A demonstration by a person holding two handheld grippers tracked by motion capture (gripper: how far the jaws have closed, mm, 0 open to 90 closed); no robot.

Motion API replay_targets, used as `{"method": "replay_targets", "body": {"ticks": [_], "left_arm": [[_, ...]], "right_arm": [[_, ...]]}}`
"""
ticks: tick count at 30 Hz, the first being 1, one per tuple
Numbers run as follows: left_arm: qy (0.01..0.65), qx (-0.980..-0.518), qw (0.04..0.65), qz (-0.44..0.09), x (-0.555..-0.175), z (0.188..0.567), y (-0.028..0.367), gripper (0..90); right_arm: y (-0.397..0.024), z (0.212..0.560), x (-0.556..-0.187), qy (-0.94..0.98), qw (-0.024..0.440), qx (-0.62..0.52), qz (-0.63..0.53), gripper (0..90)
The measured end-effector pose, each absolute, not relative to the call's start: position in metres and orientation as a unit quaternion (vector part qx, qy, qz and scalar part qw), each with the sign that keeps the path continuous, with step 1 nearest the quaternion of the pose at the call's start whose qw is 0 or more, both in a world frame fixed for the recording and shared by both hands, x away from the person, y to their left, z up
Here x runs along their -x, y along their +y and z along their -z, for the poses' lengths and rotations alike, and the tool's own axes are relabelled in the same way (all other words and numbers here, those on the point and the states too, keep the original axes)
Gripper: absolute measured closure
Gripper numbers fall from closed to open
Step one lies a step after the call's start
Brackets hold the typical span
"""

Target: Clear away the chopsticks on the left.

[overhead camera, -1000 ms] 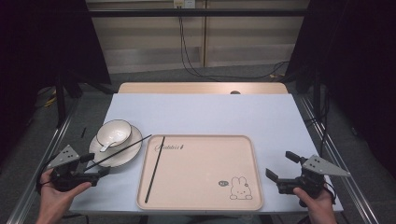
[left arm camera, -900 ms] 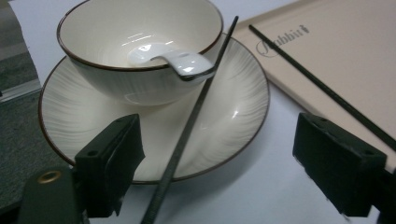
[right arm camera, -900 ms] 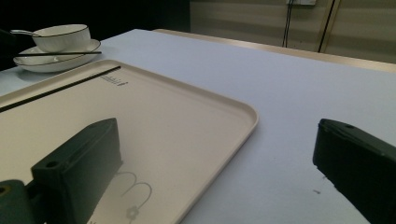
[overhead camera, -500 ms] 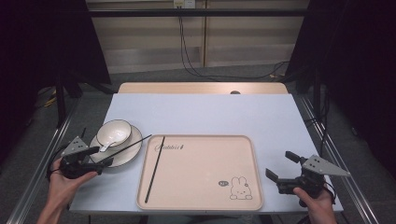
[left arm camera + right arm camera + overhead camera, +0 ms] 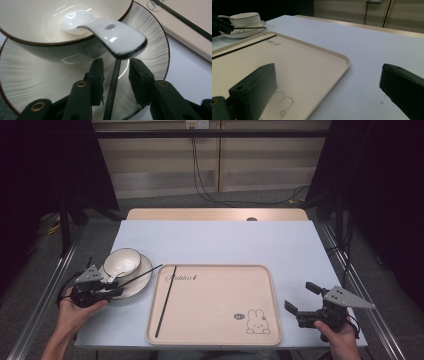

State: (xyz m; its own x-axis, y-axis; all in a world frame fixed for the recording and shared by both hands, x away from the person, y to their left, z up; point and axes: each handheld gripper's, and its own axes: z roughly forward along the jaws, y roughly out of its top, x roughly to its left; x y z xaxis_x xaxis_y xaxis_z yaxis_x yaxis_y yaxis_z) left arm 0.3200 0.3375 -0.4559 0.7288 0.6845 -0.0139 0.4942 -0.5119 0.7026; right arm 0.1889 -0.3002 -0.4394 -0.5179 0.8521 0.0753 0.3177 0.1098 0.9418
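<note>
- Your left claw (image 5: 115, 75) has just been closing around the thin black chopstick (image 5: 113, 87), pads not yet touching.
- The chopstick's long axis runs straight ahead between the jaws, under the white ceramic spoon handle (image 5: 117, 37).
- Your right claw (image 5: 306, 306) rests released, well apart.

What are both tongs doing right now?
Left tongs: jaws just been closing around the chopstick on the plate; pads not yet touching it.
Right tongs: open, empty.

Bare table (image 5: 215, 242) beyond the tray (image 5: 215, 340) leaves open passage; left of the tray, plate (image 5: 137, 287), bowl (image 5: 122, 262) and spoon (image 5: 117, 37) obstruct.
</note>
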Motion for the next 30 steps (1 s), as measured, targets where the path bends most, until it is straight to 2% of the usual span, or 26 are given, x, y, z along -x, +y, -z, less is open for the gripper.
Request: {"method": "replay_targets", "body": {"ticks": [4, 7, 10, 25, 30], "left_arm": [[0.335, -0.869, 0.342, -0.122, -0.323, 0.458, 0.333, 70.6], [0.33, -0.87, 0.348, -0.114, -0.322, 0.458, 0.333, 80.3], [0.329, -0.871, 0.349, -0.105, -0.321, 0.457, 0.332, 85.0], [0.351, -0.85, 0.381, -0.096, -0.304, 0.438, 0.333, 85.6], [0.376, -0.834, 0.394, -0.092, -0.296, 0.432, 0.332, 85.6]], "right_arm": [[-0.3, 0.439, -0.189, 0.697, 0.256, -0.42, -0.521, 0.6], [-0.3, 0.439, -0.189, 0.699, 0.259, -0.418, -0.52, 0.6], [-0.3, 0.439, -0.189, 0.699, 0.258, -0.418, -0.519, 0.6], [-0.3, 0.439, -0.189, 0.699, 0.257, -0.418, -0.52, 0.6], [-0.3, 0.439, -0.189, 0.699, 0.258, -0.416, -0.521, 0.6]]}}
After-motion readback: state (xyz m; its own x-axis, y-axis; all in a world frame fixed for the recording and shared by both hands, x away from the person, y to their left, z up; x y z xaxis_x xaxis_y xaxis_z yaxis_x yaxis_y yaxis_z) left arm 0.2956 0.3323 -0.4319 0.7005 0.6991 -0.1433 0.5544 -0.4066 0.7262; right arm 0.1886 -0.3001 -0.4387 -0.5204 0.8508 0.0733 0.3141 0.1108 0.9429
